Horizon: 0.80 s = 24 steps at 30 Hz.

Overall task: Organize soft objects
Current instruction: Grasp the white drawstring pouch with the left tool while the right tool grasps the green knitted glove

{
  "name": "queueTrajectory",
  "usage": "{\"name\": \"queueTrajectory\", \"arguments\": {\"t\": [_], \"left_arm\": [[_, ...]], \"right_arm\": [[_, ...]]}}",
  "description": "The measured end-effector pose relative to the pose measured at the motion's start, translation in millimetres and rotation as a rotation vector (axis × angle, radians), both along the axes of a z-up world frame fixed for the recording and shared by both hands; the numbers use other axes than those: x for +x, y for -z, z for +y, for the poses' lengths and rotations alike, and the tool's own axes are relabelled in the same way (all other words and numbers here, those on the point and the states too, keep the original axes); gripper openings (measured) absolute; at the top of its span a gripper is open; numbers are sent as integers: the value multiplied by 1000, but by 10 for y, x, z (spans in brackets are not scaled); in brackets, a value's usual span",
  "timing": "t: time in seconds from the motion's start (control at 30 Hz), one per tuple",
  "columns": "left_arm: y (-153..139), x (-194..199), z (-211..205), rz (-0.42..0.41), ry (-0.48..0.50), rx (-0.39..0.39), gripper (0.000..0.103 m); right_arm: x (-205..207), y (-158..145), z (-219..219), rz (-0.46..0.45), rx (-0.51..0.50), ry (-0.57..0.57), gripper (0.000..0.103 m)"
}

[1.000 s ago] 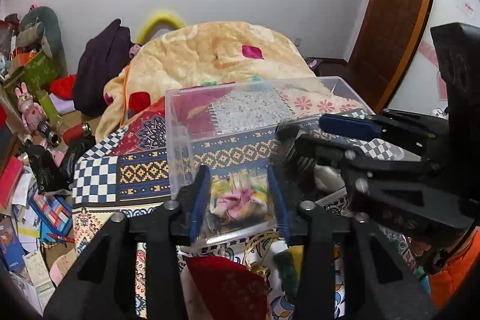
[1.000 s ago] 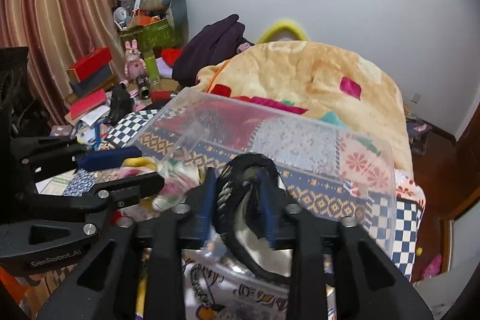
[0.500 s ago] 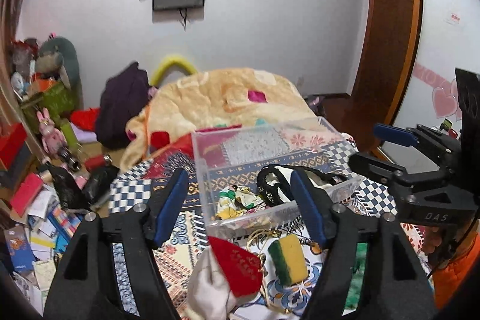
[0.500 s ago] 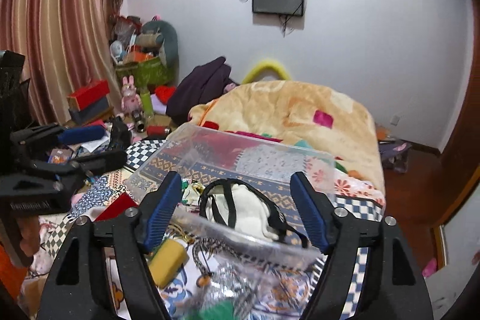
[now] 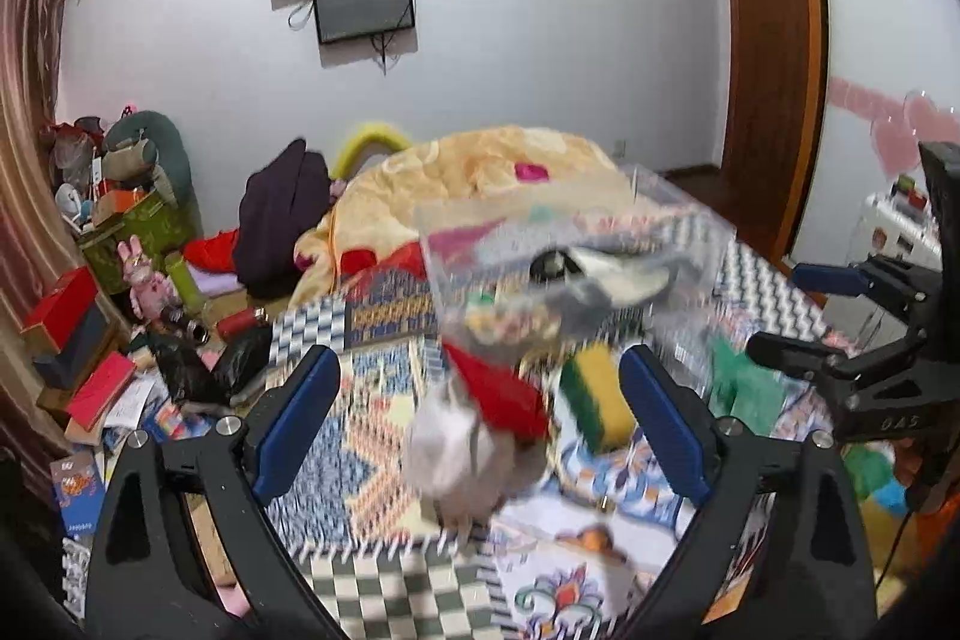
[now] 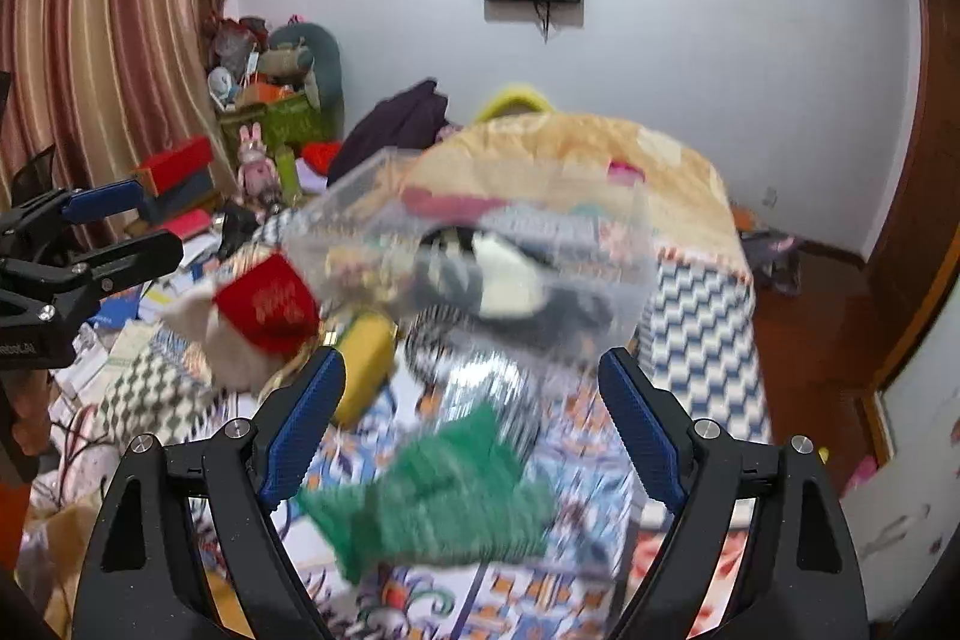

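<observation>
Above the patterned bedspread (image 5: 372, 436), the left gripper (image 5: 480, 418) and right gripper (image 6: 474, 418) hover spread wide, holding nothing; ahead, the clear plastic bin (image 5: 576, 274) holds a black-and-white pouch (image 5: 606, 274), with a green cloth (image 6: 432, 502) lying outside it

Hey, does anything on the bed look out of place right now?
Yes. The green cloth, yellow sponge and red and white pouch lie loose on the bedspread in front of the clear bin, not inside it.
</observation>
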<state>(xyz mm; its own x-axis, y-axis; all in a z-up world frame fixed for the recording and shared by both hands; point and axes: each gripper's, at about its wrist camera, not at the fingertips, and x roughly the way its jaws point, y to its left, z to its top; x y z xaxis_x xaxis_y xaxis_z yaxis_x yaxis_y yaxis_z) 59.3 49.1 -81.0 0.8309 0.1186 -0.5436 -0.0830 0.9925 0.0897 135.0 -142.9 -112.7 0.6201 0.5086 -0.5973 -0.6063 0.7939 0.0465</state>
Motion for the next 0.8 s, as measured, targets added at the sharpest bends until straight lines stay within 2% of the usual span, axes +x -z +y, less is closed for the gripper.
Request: {"name": "queueTrajectory", "arguments": {"t": [0.13,0.33,0.4,0.53,0.6,0.67,0.77,0.8], "left_arm": [[279,-73,59,44,-29,-17,95],[627,-32,314,116,-90,-114,95],[677,1,371,122,-102,-134,89],[741,77,400,132,-90,-156,68],[775,115,384,136,-83,-158,58],[813,155,356,148,-66,-168,42],[842,174,327,160,-50,-175,26],[840,165,310,159,-48,-176,24]], "right_arm": [[-48,173,-47,63,8,0,85],[-96,411,-78,119,-12,-2,85],[-81,468,-82,138,-14,-2,85],[-107,537,-112,148,-10,5,83],[-116,540,-126,142,-12,11,74],[-135,536,-154,137,-12,12,61],[-158,568,-196,135,-23,20,48],[-161,579,-208,133,-26,23,46]]}}
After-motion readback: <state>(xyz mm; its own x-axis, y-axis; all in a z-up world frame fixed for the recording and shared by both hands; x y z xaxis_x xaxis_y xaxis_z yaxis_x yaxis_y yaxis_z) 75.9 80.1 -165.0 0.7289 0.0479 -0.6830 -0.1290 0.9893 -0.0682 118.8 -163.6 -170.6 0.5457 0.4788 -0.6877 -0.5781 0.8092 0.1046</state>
